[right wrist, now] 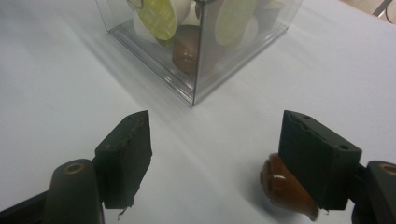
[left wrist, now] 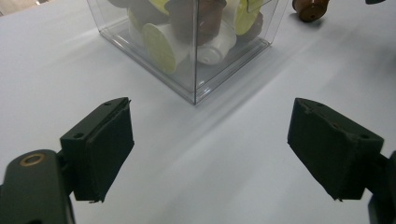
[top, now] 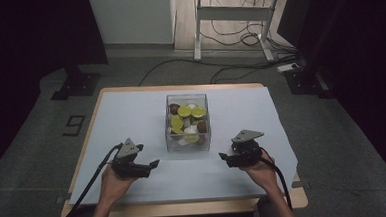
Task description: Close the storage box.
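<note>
A person is sitting at a table covered with a white sheet (top: 131, 116), holding a two-jaw gripper in each hand. A clear plastic box (top: 187, 123) is standing at the middle of the sheet, holding small coffee capsules, some brown, some white, several with yellow-green foil lids. The right gripper (top: 223, 157) is resting low over the sheet, near the box's front right corner, pointing toward the left gripper. Its jaws are standing apart, pressing on nothing. In the right gripper view, a loose brown capsule (right wrist: 285, 186) is lying on the sheet right against the inner face of the right-hand jaw, partly hidden behind it; whether it is touching the pad cannot be told. The capsule is lying on its side; which way its long axis is running cannot be told. The left gripper (top: 155, 164) is hovering near the box's front left corner, its jaws wide apart with only bare sheet between them. In the left gripper view, the same brown capsule (left wrist: 310, 8) is lying well beyond the box.
</note>
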Motion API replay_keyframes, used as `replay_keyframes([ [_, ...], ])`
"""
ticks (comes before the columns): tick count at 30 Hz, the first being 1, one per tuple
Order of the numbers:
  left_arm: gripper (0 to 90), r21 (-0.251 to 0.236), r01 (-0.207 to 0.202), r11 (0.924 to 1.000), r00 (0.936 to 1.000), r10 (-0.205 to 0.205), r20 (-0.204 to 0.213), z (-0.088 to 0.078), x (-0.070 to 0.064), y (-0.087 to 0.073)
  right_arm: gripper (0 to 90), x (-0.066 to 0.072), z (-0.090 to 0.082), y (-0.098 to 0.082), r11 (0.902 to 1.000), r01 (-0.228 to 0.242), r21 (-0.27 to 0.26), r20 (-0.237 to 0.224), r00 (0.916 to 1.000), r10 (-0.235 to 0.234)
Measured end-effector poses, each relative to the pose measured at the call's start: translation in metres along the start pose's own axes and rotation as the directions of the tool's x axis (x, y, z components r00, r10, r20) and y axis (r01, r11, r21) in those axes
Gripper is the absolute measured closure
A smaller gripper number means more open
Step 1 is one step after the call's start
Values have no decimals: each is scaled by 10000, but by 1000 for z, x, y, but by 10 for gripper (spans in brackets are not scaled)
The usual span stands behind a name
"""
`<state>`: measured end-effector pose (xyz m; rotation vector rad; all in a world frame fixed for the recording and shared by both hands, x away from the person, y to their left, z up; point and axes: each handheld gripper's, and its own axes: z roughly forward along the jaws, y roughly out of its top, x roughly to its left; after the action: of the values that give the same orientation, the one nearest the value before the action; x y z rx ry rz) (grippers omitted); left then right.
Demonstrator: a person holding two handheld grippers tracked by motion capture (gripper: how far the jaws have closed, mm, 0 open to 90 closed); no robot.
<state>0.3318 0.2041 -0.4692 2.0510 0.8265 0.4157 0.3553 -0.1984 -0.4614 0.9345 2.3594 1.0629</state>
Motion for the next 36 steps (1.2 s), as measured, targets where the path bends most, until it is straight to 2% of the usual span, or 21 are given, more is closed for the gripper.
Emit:
replay_keyframes([
  [12, 114, 13, 53, 10000, 9992, -53, -399, -20, 6, -12, 232, -6, -17, -9, 9998, -76, 158, 358, 9993, 70],
  [21, 77, 235, 226, 9995, 9975, -210, -668, -24, 9, -29, 190, -8, -25, -20, 9985, -209, 510, 713, 9973, 172],
  [29, 49, 334, 356, 9988, 9962, -328, -811, -25, 12, -40, 144, -11, -25, -32, 9951, -537, 826, 883, 9950, 464],
  [33, 7, 561, 289, 9980, 9951, -234, -962, -22, 12, -45, 127, -11, -20, -40, 9930, -616, 1010, 1013, 9935, 513],
  [36, 0, 720, 344, 9968, 9949, -273, -974, -19, 13, -50, 77, -12, -15, -47, 9916, -701, 1084, 1033, 9929, 589],
])
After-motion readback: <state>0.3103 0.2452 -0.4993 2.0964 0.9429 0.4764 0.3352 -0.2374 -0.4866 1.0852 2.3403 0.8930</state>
